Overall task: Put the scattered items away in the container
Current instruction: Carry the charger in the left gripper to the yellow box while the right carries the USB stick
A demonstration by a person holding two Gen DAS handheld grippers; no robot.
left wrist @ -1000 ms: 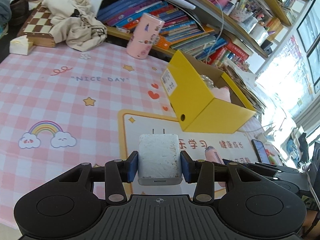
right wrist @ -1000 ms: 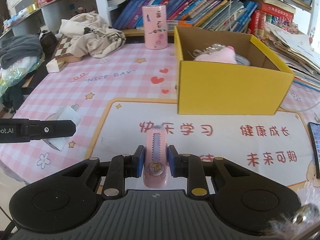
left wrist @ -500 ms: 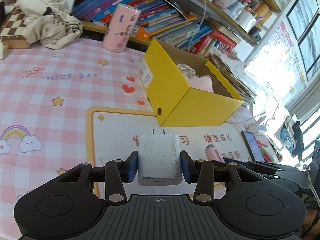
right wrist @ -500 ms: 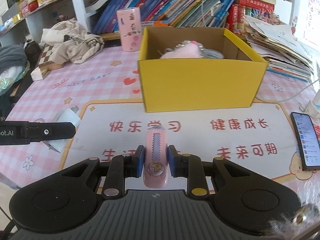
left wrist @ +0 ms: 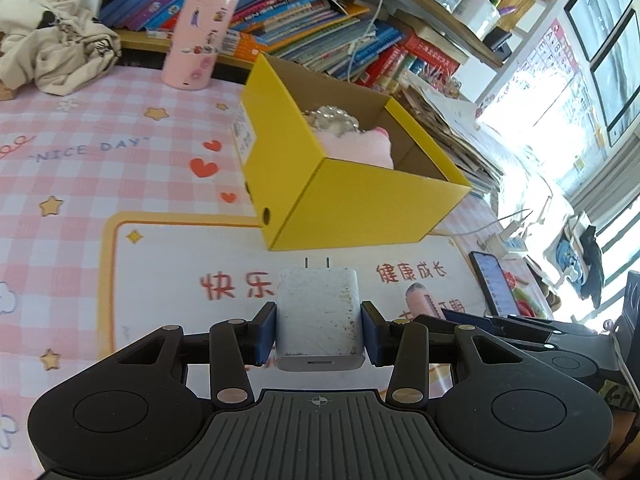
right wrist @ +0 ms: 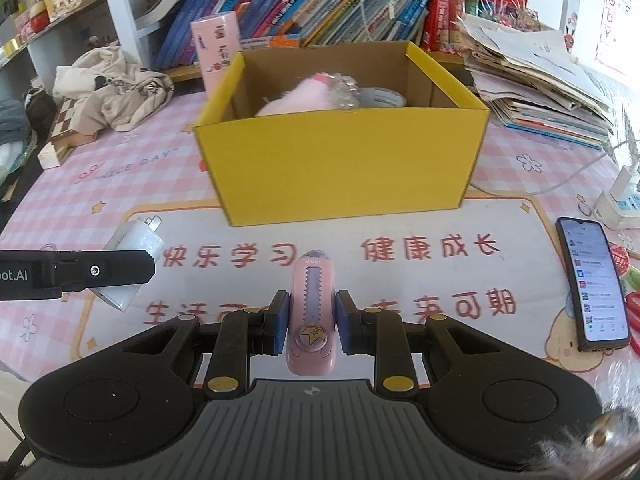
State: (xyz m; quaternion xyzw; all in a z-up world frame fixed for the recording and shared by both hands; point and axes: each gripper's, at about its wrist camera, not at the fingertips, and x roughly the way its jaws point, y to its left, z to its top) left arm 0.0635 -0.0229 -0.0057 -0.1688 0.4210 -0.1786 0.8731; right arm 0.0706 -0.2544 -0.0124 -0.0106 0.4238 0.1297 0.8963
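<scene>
Gripping a scuffed white charger between its blue pads, your left gripper holds the plug clear of the desk mat, prongs pointing toward the yellow box. From the right wrist view, that charger hangs at the left, above the mat's near-left corner, with the left gripper's black finger crossing in front of it. Farther left and far back, a crumpled beige cloth lies on the pink checked tablecloth, partly over a chessboard. A pink cylindrical tin stands behind the box's far-left corner. At centre, the open yellow box sits on the far edge of the mat and already contains a pink plush toy, a string of pearly beads and a roll of tape. Nearer you, your right gripper is clamped on a pink utility knife, its tip aimed at the box. On the right, a phone lies screen-up on the mat, with stacked papers beyond it.
</scene>
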